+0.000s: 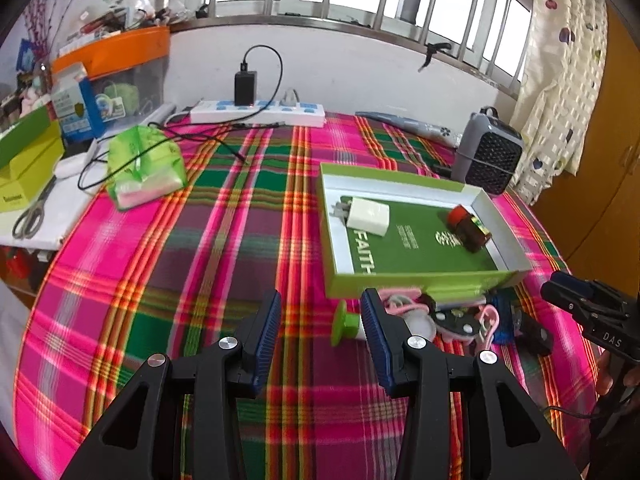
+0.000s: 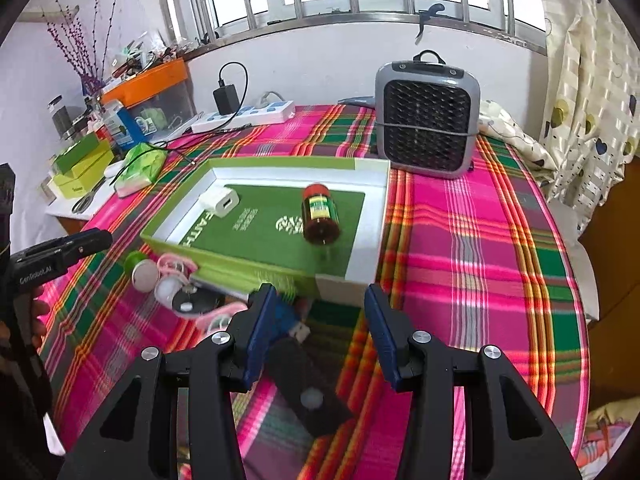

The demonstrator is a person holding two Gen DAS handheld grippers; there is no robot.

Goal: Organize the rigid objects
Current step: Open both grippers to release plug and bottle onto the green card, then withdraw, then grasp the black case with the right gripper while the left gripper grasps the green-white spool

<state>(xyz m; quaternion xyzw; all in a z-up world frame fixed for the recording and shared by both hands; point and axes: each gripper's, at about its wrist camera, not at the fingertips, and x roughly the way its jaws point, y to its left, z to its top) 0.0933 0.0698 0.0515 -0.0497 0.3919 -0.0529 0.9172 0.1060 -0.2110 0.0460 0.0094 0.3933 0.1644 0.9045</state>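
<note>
With both the left hand-held gripper (image 1: 320, 312) and right hand-held gripper (image 2: 316, 308) spread apart and empty, the black flat device (image 2: 308, 392) just before the green box lid (image 2: 372, 216) should be squarely straddled.

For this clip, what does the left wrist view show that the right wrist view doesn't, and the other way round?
Only the left wrist view shows the left gripper head-on, open and empty, and the grey patterned object beyond the tray.

Only the right wrist view shows the right gripper open above a black flat device, with a USB stick beside it, and the heater in full.

Both show the green tray holding a white charger and a brown bottle, plus the power strip.
</note>
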